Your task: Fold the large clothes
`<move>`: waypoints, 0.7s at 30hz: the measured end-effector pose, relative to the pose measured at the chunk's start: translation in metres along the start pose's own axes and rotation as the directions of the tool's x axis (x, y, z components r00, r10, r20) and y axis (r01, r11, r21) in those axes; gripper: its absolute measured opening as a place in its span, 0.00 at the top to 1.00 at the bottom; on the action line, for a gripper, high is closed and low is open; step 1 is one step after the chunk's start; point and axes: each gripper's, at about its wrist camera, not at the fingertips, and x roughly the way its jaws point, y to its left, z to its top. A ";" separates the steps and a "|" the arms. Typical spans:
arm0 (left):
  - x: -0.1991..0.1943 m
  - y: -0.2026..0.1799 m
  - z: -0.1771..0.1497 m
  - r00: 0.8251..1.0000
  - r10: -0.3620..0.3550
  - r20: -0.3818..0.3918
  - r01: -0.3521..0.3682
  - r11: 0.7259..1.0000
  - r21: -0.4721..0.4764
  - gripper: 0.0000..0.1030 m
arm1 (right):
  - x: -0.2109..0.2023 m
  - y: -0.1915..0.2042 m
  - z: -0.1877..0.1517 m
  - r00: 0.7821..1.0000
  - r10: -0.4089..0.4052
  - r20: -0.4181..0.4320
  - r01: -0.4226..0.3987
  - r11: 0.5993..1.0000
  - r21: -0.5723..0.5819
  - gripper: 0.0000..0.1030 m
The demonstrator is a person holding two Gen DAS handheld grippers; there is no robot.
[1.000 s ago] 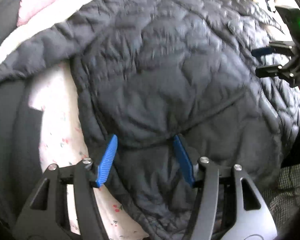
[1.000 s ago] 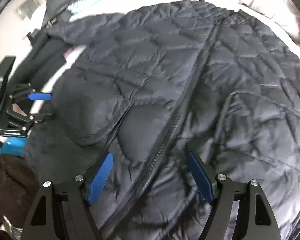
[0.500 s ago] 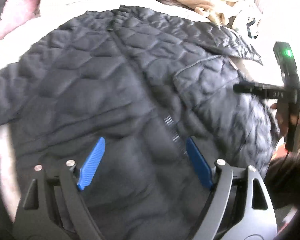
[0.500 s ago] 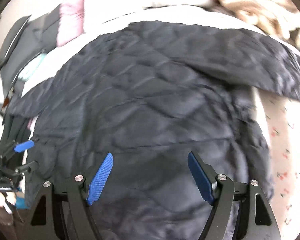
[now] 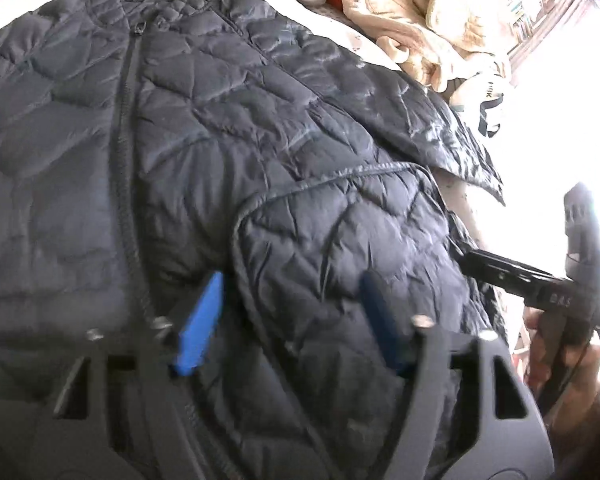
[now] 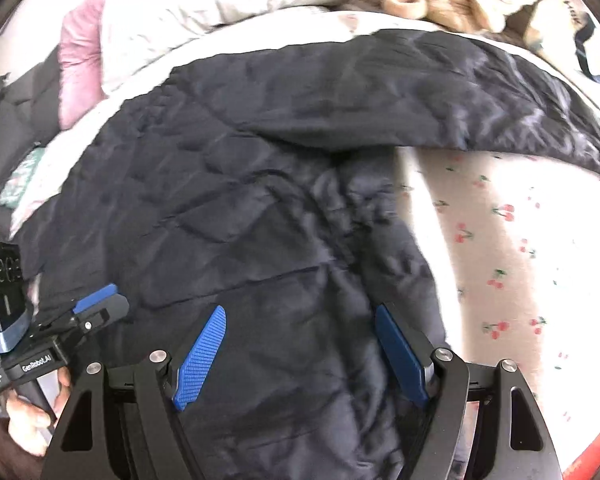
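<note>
Lying spread over a cherry-print sheet (image 6: 500,248), the quilted black jacket (image 5: 204,128) fills both views, its zip (image 5: 121,152) running down the front and one sleeve (image 6: 440,92) stretched out sideways across the bed. The left gripper (image 5: 292,312) hangs over the jacket's lower front with its jaws closing; fabric lies under the gap, but the pads are not pressing it. The right gripper (image 6: 300,352) stands wide above the jacket's side near the hem, gripping nothing. A beige blanket (image 5: 420,8) is bunched beyond the collar.
</note>
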 end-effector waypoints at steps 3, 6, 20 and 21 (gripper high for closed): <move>0.001 -0.002 0.004 1.000 -0.018 0.013 0.018 1.000 0.004 0.76 | -0.003 -0.009 0.002 1.000 0.012 0.007 -0.012 0.999 0.037 0.24; -0.005 -0.005 0.006 0.997 -0.079 0.006 0.079 0.997 0.012 0.91 | -0.009 -0.019 0.002 1.000 0.001 0.023 -0.002 0.998 0.055 0.24; -0.029 -0.046 -0.064 0.962 -0.029 -0.272 0.152 0.883 0.444 0.75 | -0.046 -0.047 0.007 0.987 0.066 0.145 -0.089 0.984 0.156 0.24; -0.033 -0.042 -0.064 0.961 -0.030 -0.274 0.150 0.889 0.432 0.71 | -0.044 -0.039 0.010 0.987 0.074 0.144 -0.095 0.985 0.145 0.24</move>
